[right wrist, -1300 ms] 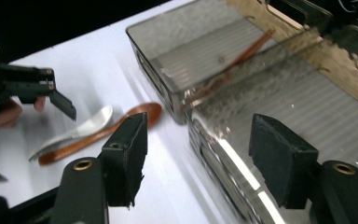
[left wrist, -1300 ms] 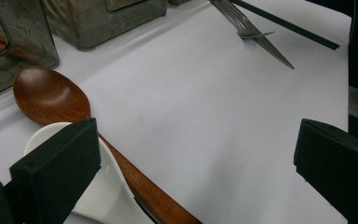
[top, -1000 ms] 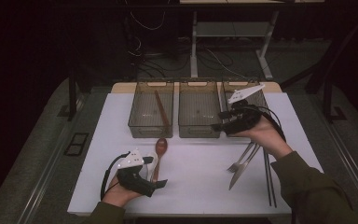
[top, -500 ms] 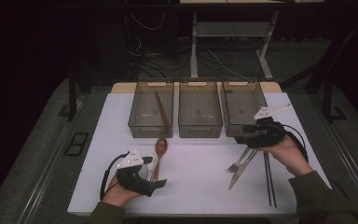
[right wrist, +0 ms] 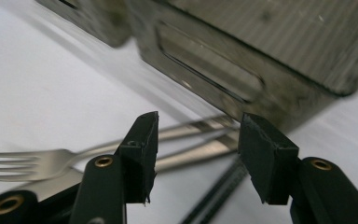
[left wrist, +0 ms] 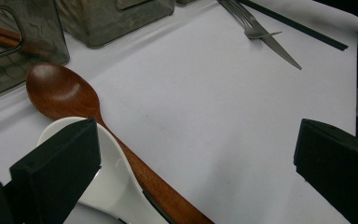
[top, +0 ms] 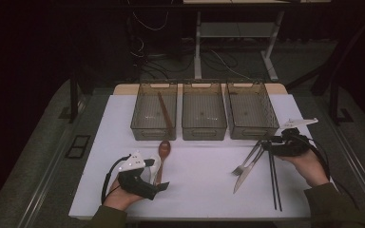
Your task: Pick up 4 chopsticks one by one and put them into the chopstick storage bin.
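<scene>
Right gripper (top: 267, 144) sits low at about 4 o'clock on the table (top: 199, 190), just in front of the right-hand bin (top: 251, 114); its jaws have just been closing and stand half-open, pads astride the handle ends of the fork (top: 247, 160) and knife (top: 248, 169) but not pressing on either, with the black chopsticks (top: 273, 180) lying just beside. Left gripper (top: 158, 186) rests at 7 o'clock, jaws wide and holding nothing, beside the white spoon (left wrist: 107, 182) and the wooden spoon (top: 163, 153).
</scene>
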A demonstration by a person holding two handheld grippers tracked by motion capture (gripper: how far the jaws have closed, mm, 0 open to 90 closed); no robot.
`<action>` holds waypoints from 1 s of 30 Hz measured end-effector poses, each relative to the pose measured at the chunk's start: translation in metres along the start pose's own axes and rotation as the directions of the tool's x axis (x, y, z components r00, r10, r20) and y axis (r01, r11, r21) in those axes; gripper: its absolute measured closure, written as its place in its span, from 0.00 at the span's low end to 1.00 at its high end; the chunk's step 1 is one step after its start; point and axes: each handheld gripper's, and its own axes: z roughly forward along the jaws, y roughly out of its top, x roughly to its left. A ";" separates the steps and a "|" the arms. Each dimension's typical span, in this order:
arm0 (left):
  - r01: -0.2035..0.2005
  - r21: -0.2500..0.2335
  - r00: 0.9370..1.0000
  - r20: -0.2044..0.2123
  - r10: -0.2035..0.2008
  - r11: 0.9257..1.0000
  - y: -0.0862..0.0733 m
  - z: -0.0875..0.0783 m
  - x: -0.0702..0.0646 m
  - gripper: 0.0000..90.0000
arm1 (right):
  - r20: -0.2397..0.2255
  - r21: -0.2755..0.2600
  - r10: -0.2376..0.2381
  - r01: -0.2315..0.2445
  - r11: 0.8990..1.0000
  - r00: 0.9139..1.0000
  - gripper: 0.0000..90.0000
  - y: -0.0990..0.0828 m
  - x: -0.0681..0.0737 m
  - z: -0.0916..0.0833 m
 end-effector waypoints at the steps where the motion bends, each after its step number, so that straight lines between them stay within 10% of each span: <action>1: -0.002 0.003 1.000 0.001 0.002 1.000 0.000 0.000 0.000 0.00 | 0.013 0.004 0.007 -0.008 1.000 1.000 0.55 -0.002 -0.003 0.002; 15: -0.003 0.010 1.000 0.007 0.002 1.000 0.000 0.000 -0.001 0.00 | 0.058 0.053 0.096 -0.099 0.994 0.994 0.66 -0.017 -0.017 0.020; 30: -0.005 0.012 1.000 0.010 0.005 1.000 -0.001 0.001 -0.001 0.00 | 0.087 0.090 0.086 -0.094 0.991 0.992 0.73 -0.018 -0.014 0.029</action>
